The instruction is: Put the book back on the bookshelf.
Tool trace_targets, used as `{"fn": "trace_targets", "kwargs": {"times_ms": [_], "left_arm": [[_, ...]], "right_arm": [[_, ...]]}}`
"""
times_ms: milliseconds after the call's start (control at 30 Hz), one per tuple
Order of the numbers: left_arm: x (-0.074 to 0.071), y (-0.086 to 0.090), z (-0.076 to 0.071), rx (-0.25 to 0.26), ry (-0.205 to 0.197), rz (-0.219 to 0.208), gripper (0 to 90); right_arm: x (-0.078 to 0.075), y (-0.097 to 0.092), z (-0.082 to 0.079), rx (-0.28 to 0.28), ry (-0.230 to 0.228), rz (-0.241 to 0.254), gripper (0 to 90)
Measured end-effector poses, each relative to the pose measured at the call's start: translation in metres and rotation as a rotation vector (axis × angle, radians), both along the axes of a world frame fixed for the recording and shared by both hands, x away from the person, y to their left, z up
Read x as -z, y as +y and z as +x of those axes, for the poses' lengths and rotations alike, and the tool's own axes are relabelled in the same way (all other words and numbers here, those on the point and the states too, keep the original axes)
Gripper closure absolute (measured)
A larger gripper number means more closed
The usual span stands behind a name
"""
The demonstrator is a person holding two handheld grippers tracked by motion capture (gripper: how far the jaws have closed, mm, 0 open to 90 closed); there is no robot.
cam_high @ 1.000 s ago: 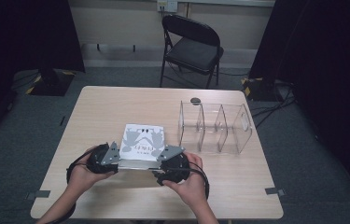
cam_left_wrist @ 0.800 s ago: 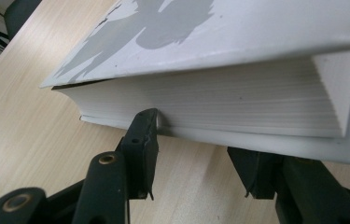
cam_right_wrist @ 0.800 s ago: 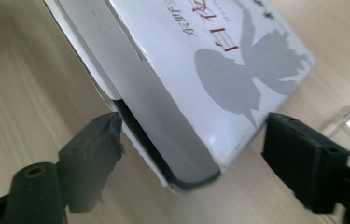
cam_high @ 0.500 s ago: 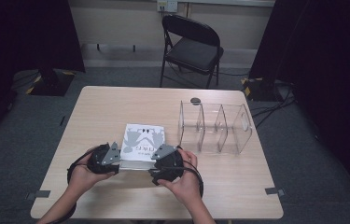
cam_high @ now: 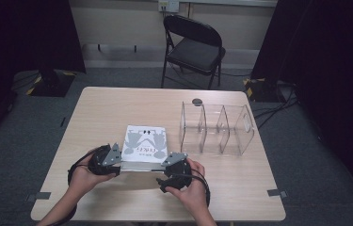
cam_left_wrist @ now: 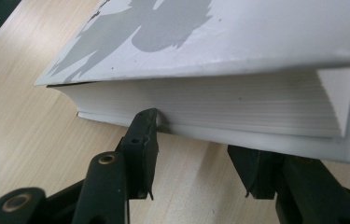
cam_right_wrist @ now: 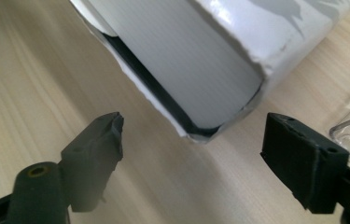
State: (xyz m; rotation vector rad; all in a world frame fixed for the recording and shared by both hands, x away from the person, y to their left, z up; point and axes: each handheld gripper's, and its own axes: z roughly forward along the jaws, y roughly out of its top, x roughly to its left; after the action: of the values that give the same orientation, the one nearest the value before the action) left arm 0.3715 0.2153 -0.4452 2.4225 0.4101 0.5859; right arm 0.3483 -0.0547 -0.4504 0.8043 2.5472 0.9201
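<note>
Thick white paperback book (cam_high: pixel 145 145) with grey splatter cover art lies flat at table (cam_high: pixel 117 103) centre, clear plastic divider rack (cam_high: pixel 216 128) at its 3 o'clock. Likely hefty, stiff block, slick jacket, cover edges frayed; best held by both near corners.

Left gripper (cam_left_wrist: pixel 196 135): jaws narrow, one tip touching the page edge, grip unconfirmed. Right gripper (cam_right_wrist: pixel 191 135): jaws wide, just closing slightly, corner between, untouched.

From where I stand I count one table (cam_high: pixel 117 108), one white book (cam_high: pixel 145 143) lying on it, one clear plastic organizer (cam_high: pixel 216 129) with three compartments, one small dark disc (cam_high: pixel 196 101), two claws, left claw (cam_high: pixel 117 160) and right claw (cam_high: pixel 168 165), and one folding chair (cam_high: pixel 194 47) behind.
</note>
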Motion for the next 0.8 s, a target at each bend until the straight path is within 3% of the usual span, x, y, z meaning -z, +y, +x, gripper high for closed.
{"fn": "trace_targets", "kwargs": {"times_ms": [167,200,267,333,433,467,500,533,567,600,700,767,800], "left_arm": [[0.000,-0.001,-0.001,0.011,0.025,0.007,53.5],[0.000,0.000,-0.001,0.023,0.030,-0.004,56.1],[-0.001,0.003,-0.001,0.042,0.085,-0.043,69.3],[0.004,-0.003,-0.002,0.055,0.074,0.030,74.5],[0.015,-0.010,-0.002,0.069,0.105,0.061,71.5],[0.018,-0.012,-0.002,0.086,0.099,0.050,71.5],[0.016,-0.014,-0.001,0.076,0.120,0.014,72.4],[0.014,-0.018,-0.003,0.082,0.087,0.056,70.2],[0.012,-0.018,-0.002,0.086,0.083,0.057,69.8],[0.013,-0.016,-0.001,0.075,0.094,0.047,67.1],[0.021,-0.008,0.004,0.064,0.193,0.004,60.1],[0.025,-0.005,0.005,0.047,0.230,-0.016,48.1],[0.025,-0.004,0.005,0.051,0.227,-0.010,47.6]], "right_arm": [[-0.001,0.006,0.003,-0.016,-0.010,-0.001,21.6],[0.000,0.007,0.003,-0.007,-0.012,-0.007,21.2],[0.002,0.006,0.004,0.028,-0.002,-0.020,18.8],[0.006,0.000,0.007,0.063,0.042,-0.022,27.8],[0.017,-0.007,0.010,0.086,0.086,-0.028,29.7],[0.020,-0.007,0.009,0.087,0.091,-0.046,29.7],[0.024,-0.007,0.009,0.080,0.084,-0.074,29.8],[0.028,-0.006,0.008,0.079,0.102,-0.082,28.7],[0.029,-0.008,0.008,0.094,0.096,-0.046,30.2],[0.029,-0.010,0.008,0.096,0.093,-0.032,32.3],[0.025,-0.017,0.006,0.078,0.062,0.010,32.6],[0.022,-0.017,0.004,0.063,0.046,0.011,31.7],[0.021,-0.017,0.004,0.062,0.040,0.014,31.5]]}}
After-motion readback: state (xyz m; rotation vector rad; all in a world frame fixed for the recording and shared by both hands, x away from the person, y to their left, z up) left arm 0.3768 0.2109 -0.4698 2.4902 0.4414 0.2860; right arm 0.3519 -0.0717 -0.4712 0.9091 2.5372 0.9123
